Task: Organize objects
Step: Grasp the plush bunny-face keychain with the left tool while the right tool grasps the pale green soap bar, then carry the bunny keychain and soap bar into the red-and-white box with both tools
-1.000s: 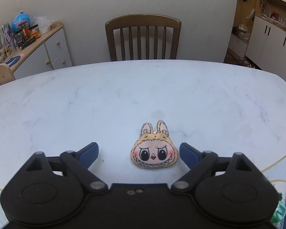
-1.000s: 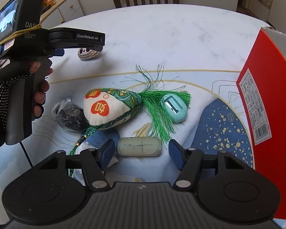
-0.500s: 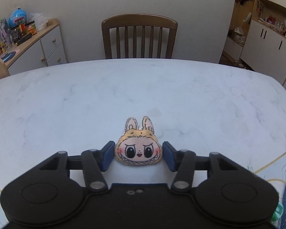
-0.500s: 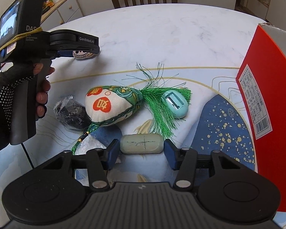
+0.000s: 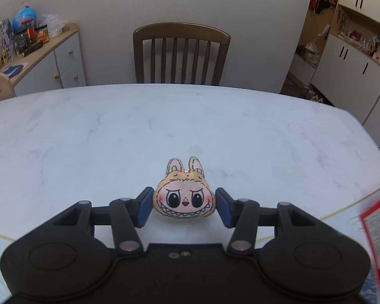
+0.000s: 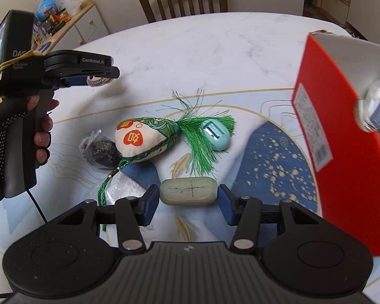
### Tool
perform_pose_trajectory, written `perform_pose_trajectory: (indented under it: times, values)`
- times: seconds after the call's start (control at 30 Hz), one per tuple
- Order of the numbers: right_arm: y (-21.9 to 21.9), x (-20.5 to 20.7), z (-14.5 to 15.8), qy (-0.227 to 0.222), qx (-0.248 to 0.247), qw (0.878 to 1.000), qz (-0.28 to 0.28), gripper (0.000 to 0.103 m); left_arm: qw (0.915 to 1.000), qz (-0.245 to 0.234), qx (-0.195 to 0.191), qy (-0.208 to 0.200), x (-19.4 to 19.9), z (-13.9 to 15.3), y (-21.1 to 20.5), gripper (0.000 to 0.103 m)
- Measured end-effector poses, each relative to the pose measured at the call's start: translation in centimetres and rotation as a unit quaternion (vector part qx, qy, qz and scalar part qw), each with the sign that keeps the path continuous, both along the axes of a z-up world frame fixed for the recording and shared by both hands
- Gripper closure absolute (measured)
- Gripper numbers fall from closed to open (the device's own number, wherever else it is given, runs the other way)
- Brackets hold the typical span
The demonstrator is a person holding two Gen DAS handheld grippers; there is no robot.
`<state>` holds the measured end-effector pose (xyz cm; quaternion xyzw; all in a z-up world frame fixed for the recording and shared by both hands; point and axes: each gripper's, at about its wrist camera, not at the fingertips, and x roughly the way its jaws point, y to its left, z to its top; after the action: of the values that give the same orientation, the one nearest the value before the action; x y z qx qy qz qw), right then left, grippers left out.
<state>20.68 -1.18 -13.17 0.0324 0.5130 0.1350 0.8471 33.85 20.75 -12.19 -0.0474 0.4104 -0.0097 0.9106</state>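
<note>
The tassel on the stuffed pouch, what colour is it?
Green. The tassel fans out from the stuffed pouch, clearest in the right wrist view.

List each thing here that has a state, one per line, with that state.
Left claw: shut on the bunny face toy.
Right claw: pads at both ends of the pale green bar.
Red box: open, items inside.
Pouch with green tassel: lying on the mat.

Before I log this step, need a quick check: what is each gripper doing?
Left gripper: shut on the bunny-face plush, lifted off the table.
Right gripper: shut on the pale green case.
</note>
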Motion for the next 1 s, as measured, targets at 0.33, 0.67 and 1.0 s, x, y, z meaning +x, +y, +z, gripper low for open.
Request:
perform_pose_trajectory:
  times: [0.33,0.67,1.0]
  values:
    - [-2.7,-2.7,3.7,-0.018,-0.001,1.0,0.013,0.053,0.9997,-0.022,-0.009,0.008,-3.7,3.2,-1.9,0.052]
    - [-7.8,-4.4,8.0,-0.056,0.024,0.998,0.008,0.053,0.9981,-0.061,-0.011,0.0,-8.5,7.1,-5.6,0.052]
    - [-14.2,-5.0,9.8,-0.083,0.033,0.996,0.009,0.053,0.9947,-0.101,-0.021,0.0,-12.5,9.2,-12.7,0.052]
